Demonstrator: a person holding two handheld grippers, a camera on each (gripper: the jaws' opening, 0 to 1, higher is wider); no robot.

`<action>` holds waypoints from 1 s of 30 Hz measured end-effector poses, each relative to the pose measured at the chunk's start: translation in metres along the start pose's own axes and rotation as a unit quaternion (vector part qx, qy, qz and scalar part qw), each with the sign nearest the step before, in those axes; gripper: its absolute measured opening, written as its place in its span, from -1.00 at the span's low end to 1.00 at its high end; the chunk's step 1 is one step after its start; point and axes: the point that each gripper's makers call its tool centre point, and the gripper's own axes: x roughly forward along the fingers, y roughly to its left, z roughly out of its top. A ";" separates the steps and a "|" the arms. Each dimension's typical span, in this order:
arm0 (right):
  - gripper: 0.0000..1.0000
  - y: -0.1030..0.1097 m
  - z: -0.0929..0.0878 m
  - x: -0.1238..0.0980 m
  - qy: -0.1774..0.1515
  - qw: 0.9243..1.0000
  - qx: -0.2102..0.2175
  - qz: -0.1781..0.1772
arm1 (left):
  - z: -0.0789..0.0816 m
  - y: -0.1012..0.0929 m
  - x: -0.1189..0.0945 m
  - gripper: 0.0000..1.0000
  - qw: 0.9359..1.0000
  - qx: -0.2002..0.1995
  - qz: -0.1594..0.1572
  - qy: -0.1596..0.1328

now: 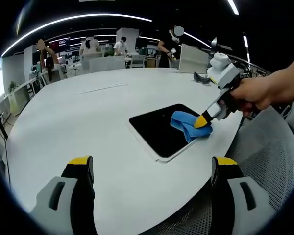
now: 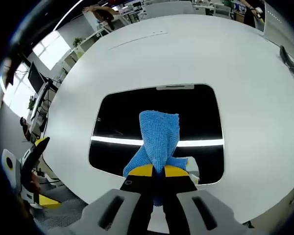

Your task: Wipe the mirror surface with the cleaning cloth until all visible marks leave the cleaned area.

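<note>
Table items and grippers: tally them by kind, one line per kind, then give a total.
Mirror: 1
Blue cleaning cloth: 1
Right gripper, jaws shut on the cloth: 1
Left gripper, jaws open, off the mirror: 1
Dark object at the far edge of the table, too small to identify: 1
Total: 5

The left gripper view looks from well back across the white table (image 1: 88, 122); the right gripper view hangs close above the mirror (image 2: 122, 117), which both share.
</note>
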 end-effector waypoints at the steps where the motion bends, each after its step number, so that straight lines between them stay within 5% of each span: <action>1: -1.00 0.003 0.000 0.001 -0.001 1.000 0.005 0.003 | 0.000 0.000 0.000 0.98 1.000 -0.001 0.000 0.001; 12: -1.00 0.038 0.000 0.008 0.007 0.999 -0.034 0.013 | -0.002 0.002 0.000 0.98 1.000 0.001 0.006 0.003; 22: -1.00 0.045 0.002 0.013 0.015 0.999 -0.034 0.010 | 0.002 0.002 0.001 0.98 1.000 0.007 0.008 -0.006; 30: -1.00 0.055 0.001 0.017 0.029 0.997 -0.073 0.017 | 0.003 0.002 0.000 0.98 1.000 0.003 0.009 -0.009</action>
